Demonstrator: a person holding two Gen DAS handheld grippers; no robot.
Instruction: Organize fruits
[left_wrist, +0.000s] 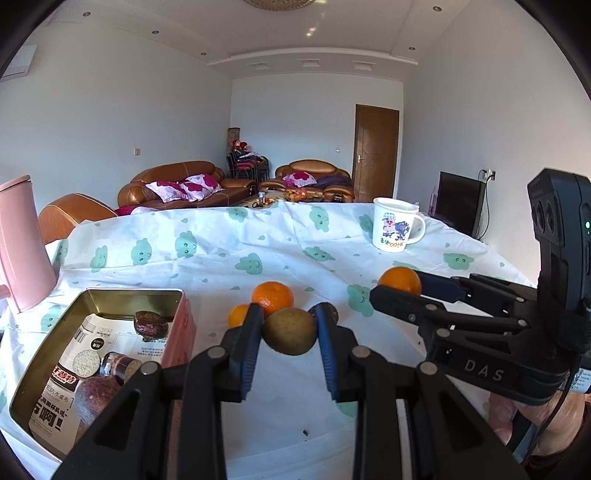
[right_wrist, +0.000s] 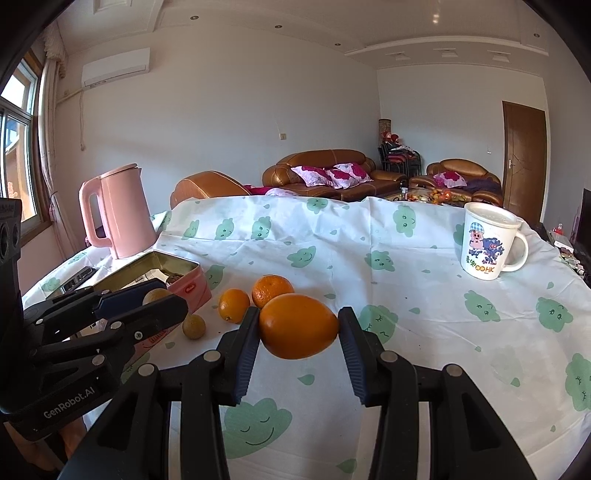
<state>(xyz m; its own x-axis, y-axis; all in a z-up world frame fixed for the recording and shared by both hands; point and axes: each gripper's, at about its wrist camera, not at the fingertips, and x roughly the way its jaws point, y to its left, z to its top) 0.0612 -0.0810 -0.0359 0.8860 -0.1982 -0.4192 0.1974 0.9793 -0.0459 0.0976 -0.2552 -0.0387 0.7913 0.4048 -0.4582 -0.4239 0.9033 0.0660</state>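
Left gripper (left_wrist: 289, 338) fingers clamp the green-brown fruit (left_wrist: 290, 331), lifted for the tin (left_wrist: 181, 325) at 9 o'clock. Right gripper (right_wrist: 297, 328) fingers clamp the orange (right_wrist: 298, 325) above the tabletop (right_wrist: 424, 295).

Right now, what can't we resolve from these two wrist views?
- Tin: near corner hidden by the left gripper in the left wrist view; its inside is mostly screened by its wall in the right wrist view.
- Dark fruit: mostly behind a left finger, type unclear.
- Mug: whether it holds anything is hidden by its rim and lid.
- Orange in the right gripper: underside not visible.
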